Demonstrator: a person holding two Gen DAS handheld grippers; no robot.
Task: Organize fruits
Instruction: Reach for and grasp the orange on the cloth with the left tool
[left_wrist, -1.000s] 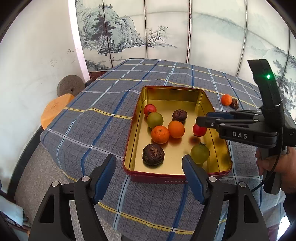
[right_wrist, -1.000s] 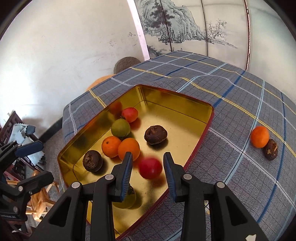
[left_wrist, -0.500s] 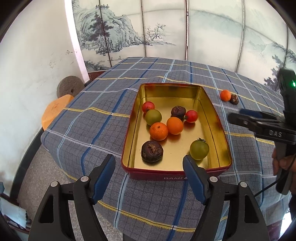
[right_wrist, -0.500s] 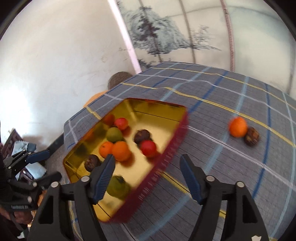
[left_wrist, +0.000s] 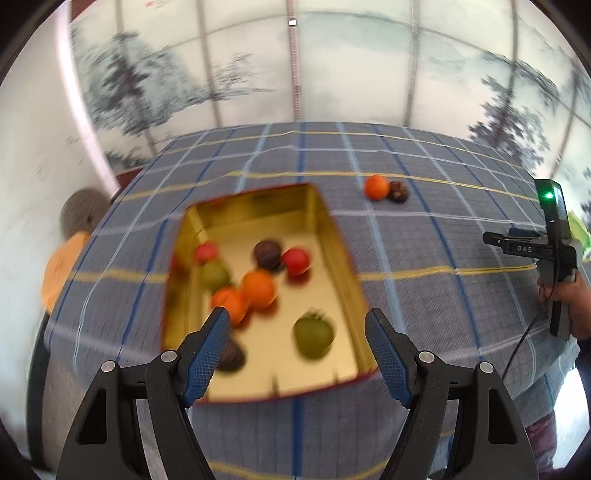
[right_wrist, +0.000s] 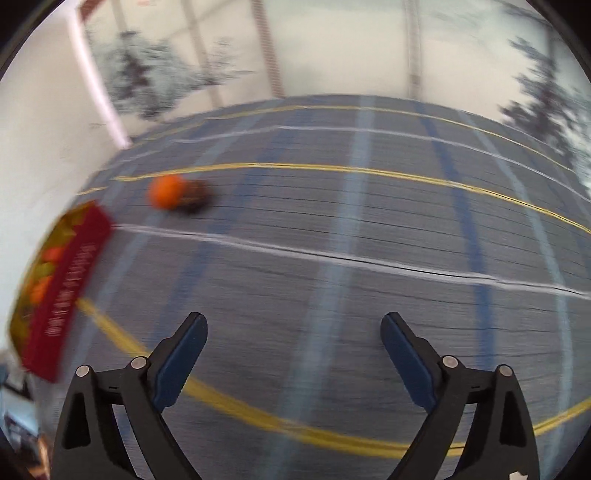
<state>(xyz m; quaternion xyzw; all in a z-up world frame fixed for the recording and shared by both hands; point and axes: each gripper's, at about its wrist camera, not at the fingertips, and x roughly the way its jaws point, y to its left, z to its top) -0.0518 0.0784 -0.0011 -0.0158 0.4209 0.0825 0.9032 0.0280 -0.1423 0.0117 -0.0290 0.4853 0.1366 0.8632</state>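
a gold tin (left_wrist: 334, 236) holds 8 fruits; 1 orange (left_wrist: 376, 187) touches a dark fruit (left_wrist: 398, 191) on the cloth outside.

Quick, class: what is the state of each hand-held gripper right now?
Left hand-held gripper: open, holding nothing.
Right hand-held gripper: open, jaws just opening, nothing between them.

Plaid tablecloth (left_wrist: 406, 258); painted landscape screen (left_wrist: 240, 74) behind.

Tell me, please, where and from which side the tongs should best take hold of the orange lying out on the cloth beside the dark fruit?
Grip the orange across its round middle, coming from above. The dark fruit sits tight against one side, so place the pads on the two free sides, along the line where the fruits meet. The right tongs are open and empty, probably wide enough.
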